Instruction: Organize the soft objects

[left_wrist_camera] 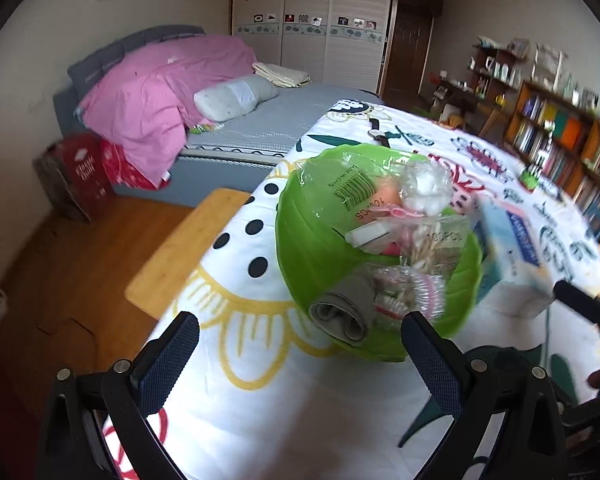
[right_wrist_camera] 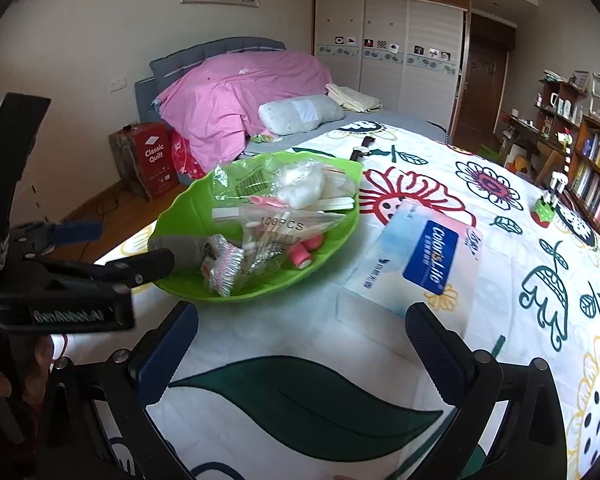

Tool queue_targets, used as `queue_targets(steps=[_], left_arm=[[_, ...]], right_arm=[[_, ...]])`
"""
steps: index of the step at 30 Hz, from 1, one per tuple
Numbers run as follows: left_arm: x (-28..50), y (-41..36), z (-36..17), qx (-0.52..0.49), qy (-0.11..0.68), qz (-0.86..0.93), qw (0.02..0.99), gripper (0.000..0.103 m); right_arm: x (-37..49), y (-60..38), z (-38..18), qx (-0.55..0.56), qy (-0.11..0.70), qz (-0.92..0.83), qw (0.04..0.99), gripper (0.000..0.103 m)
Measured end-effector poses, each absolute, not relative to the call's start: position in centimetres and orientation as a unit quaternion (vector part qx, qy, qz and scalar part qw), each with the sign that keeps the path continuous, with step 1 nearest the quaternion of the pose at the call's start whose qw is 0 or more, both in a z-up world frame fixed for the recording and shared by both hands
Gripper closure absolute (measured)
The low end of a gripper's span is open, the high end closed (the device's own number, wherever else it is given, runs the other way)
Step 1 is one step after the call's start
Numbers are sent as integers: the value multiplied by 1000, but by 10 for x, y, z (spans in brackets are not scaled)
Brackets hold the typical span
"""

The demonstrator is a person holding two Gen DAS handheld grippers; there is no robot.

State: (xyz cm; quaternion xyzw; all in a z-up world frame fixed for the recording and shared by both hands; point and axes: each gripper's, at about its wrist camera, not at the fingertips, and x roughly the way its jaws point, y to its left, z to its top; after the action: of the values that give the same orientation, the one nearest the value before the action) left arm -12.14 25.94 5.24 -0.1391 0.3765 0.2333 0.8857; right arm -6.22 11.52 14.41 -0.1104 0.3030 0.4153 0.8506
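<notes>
A green leaf-shaped bowl (left_wrist_camera: 312,248) sits on the flower-print tablecloth (left_wrist_camera: 260,400), and it also shows in the right wrist view (right_wrist_camera: 188,208). It holds a rolled grey cloth (left_wrist_camera: 342,308), cotton balls in plastic (right_wrist_camera: 300,184), a bag of cotton swabs (right_wrist_camera: 276,228) and pink rollers (right_wrist_camera: 304,254). A blue and white tissue pack (right_wrist_camera: 420,260) lies right of the bowl. My left gripper (left_wrist_camera: 300,356) is open just in front of the bowl, empty. My right gripper (right_wrist_camera: 302,344) is open and empty, short of the tissue pack.
The left gripper's body (right_wrist_camera: 80,276) reaches in at the bowl's left rim. A wristwatch (right_wrist_camera: 362,148) lies at the table's far edge. A small green holder (right_wrist_camera: 544,212) stands at the right. A wooden stool (left_wrist_camera: 180,256) stands left of the table, a bed (right_wrist_camera: 260,100) behind, bookshelves (right_wrist_camera: 596,176) to the right.
</notes>
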Motion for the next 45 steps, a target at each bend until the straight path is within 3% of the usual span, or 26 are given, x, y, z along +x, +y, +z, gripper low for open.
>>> queue_targets(steps=[45], left_arm=[[-127,230,53,-62,378,281,880,0]], right_arm=[[-79,101,146,-110,295,412,855,0]])
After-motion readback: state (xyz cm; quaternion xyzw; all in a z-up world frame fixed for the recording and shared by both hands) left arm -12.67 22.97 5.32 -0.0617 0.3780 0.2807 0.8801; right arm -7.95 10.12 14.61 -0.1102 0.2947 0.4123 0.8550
